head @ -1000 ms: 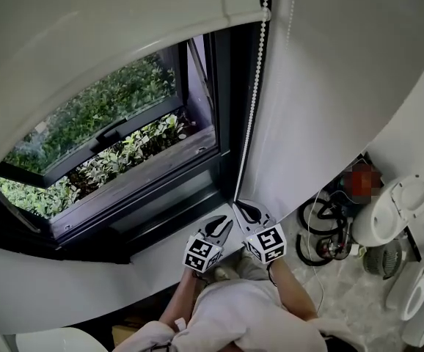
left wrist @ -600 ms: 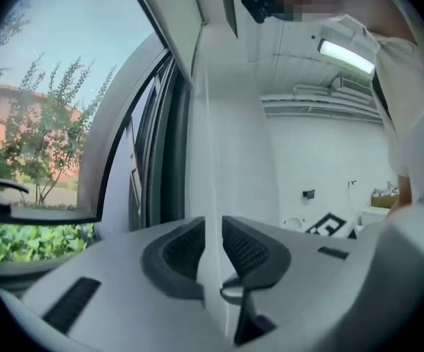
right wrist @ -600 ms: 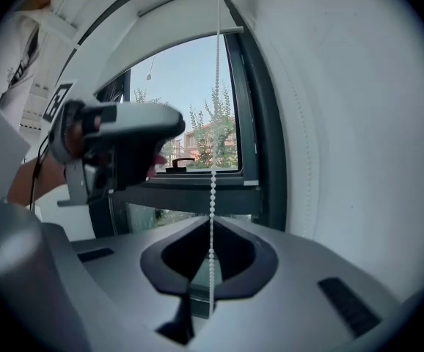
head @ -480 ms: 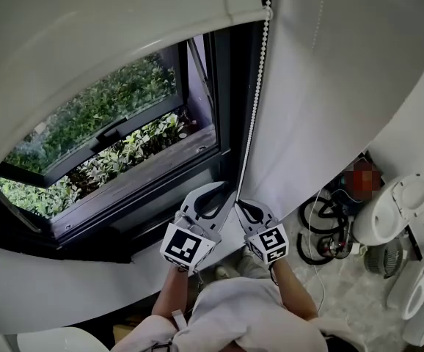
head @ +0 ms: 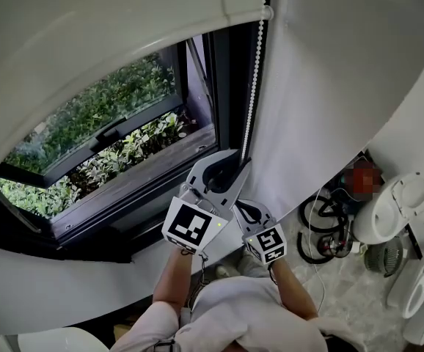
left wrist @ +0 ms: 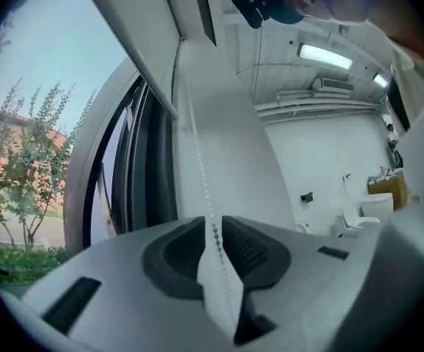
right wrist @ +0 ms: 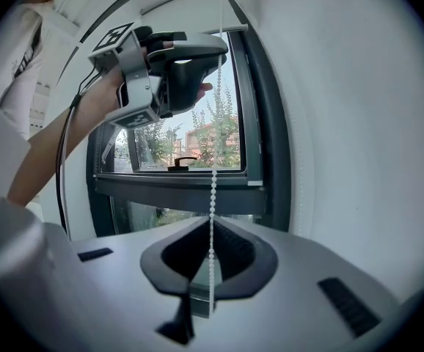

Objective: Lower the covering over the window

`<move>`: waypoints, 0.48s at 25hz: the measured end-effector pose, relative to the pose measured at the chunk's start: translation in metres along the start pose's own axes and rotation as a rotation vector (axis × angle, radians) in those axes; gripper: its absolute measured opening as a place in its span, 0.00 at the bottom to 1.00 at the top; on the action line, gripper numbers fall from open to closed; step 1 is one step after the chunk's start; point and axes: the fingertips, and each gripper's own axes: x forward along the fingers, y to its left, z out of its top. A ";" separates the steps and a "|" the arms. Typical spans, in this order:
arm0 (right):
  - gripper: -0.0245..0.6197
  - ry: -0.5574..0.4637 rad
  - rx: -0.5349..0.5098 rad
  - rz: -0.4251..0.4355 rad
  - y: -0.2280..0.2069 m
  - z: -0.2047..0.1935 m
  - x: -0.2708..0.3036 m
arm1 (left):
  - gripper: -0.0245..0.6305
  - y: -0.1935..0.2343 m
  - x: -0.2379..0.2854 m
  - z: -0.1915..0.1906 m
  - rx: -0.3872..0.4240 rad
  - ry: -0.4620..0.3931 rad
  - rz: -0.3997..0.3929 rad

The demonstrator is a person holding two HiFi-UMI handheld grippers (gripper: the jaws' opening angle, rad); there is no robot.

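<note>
While upright, chain (right wrist: 213, 185) within right claw (right wrist: 211, 226).

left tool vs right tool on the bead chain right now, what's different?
Height: the left tool is higher up the chain, and the right tool is below it.
Jaws: the left tool's jaws stand apart with the chain running loose between them, while the right tool's jaws are shut on the chain.
Shared: the same chain passes between both pairs of jaws.
</note>
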 end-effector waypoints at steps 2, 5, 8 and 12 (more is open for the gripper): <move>0.05 0.002 0.000 0.000 0.001 0.000 0.001 | 0.08 -0.001 0.003 0.001 -0.004 -0.004 0.006; 0.05 0.012 -0.008 0.002 0.002 0.000 0.003 | 0.06 0.000 0.001 -0.002 -0.037 -0.027 0.020; 0.05 0.058 -0.019 0.004 0.001 -0.011 0.007 | 0.06 -0.002 0.000 -0.012 -0.033 -0.012 0.029; 0.05 0.111 -0.008 0.013 0.004 -0.030 0.010 | 0.06 -0.005 -0.002 -0.033 -0.059 0.026 0.035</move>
